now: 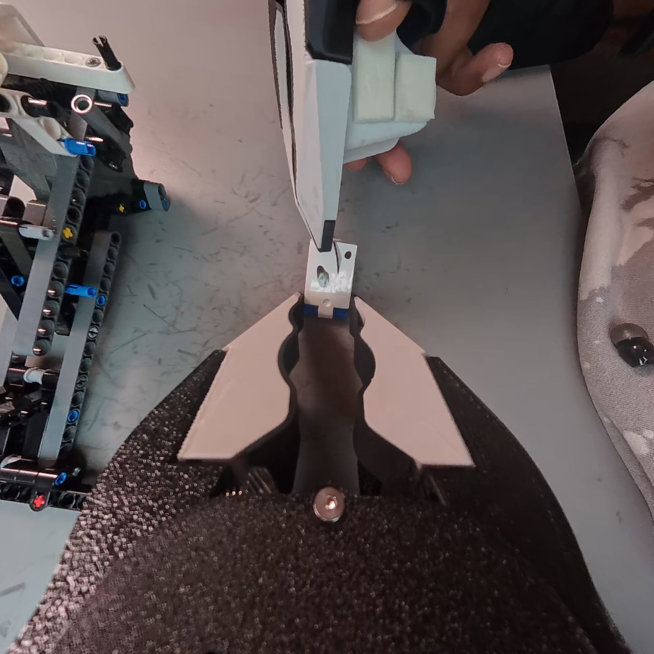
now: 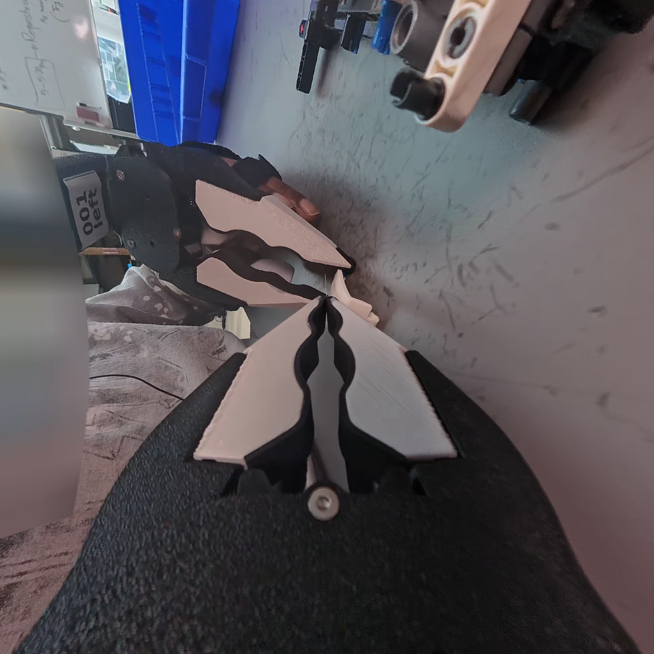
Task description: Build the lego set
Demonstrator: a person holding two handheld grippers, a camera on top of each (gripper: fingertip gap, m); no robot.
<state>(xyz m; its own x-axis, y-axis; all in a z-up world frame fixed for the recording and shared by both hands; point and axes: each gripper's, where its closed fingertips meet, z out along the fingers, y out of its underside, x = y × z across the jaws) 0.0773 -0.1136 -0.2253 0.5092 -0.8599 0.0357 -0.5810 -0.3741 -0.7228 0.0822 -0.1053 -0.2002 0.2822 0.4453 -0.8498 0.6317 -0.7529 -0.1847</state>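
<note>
My left gripper (image 1: 327, 306) is shut on a small white lego piece (image 1: 330, 274) with blue pins (image 1: 340, 312) at its near end, and holds it just above the grey table. My right gripper (image 1: 327, 240) comes down from above, its tips on the piece's far end. In the right wrist view my right gripper (image 2: 325, 300) is shut, with a thin strip (image 2: 324, 285) edge-on at its tips. The left gripper (image 2: 332, 283) and the white piece (image 2: 355, 309) lie just beyond. The large black, grey and white lego build (image 1: 53, 247) stands at the left.
The build also shows blurred and close at the top right of the right wrist view (image 2: 460, 53). A blue bin (image 2: 177, 63) and a whiteboard (image 2: 46, 53) stand at the table's far side. A grey patterned cloth (image 1: 619, 283) lies beside the table. The scratched table (image 1: 212, 177) separates build and grippers. My left and right fingertips are right by each other.
</note>
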